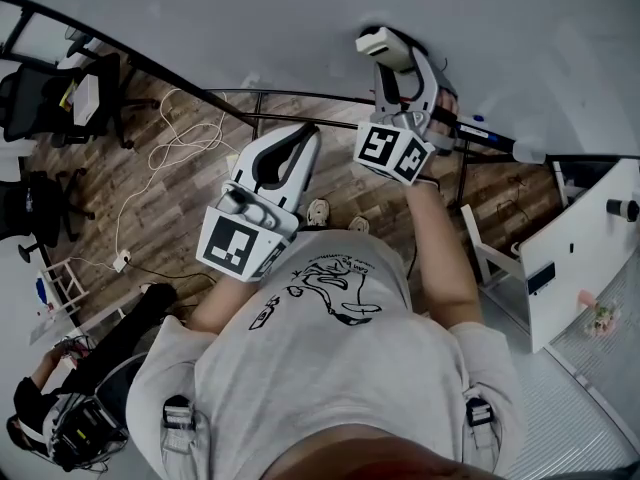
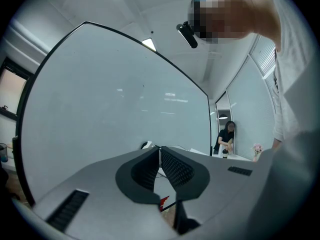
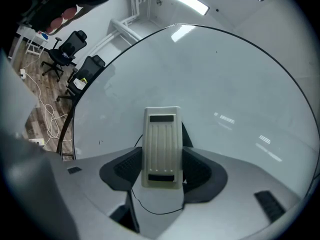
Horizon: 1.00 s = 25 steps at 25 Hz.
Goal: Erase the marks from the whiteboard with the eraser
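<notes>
At whiteboard (image 3: 225, 84) | pale ribbed eraser (image 3: 161, 149), dark slots, grasped by right hand-held gripper (image 3: 162, 165) | left hand-held gripper (image 2: 159, 151) clenched

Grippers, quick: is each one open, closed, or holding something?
Left gripper: closed, empty.
Right gripper: closed on the eraser.

The left gripper (image 2: 160, 156), its ribbed jaws pressed together on nothing, faces the whiteboard (image 2: 110, 99) (a bare surface), with a person (image 2: 226, 138) standing beyond its right edge.
</notes>
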Each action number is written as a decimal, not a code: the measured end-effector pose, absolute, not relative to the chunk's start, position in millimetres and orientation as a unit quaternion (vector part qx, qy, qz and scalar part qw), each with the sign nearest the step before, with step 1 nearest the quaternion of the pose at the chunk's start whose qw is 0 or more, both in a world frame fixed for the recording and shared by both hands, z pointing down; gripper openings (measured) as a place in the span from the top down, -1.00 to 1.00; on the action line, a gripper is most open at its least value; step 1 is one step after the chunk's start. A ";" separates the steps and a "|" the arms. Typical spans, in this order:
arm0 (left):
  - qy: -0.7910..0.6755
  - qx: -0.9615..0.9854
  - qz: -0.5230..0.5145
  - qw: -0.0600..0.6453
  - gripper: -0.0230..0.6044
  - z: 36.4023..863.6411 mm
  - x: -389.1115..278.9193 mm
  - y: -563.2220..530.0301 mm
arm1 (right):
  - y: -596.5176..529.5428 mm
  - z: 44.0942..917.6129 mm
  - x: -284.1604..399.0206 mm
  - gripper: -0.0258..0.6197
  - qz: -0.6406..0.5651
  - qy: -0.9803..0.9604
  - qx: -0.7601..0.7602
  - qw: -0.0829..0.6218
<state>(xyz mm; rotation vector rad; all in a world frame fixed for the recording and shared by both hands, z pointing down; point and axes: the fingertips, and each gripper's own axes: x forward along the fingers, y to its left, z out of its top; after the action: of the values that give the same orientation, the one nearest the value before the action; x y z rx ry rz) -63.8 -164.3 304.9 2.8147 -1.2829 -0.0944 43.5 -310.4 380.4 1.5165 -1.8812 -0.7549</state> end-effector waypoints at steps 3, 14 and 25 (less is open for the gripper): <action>-0.415 0.909 -0.029 0.025 0.82 306.6 -65.2 -162.6 | -310.1 389.7 33.5 0.13 -0.286 -0.711 0.564 0.309; -0.425 0.904 -0.029 0.026 0.82 307.8 -80.9 -157.6 | -314.2 432.1 -11.4 0.13 -0.300 -0.711 0.531 0.350; -0.410 0.911 -0.038 0.020 0.82 300.8 -67.6 -148.2 | -293.1 414.8 0.8 0.13 -0.292 -0.723 0.528 0.337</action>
<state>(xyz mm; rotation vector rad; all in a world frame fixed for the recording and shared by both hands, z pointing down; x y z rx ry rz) -67.6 -148.2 300.8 2.8263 -1.2733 -0.1176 0.8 -293.1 414.8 1.3764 -1.8848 -0.7622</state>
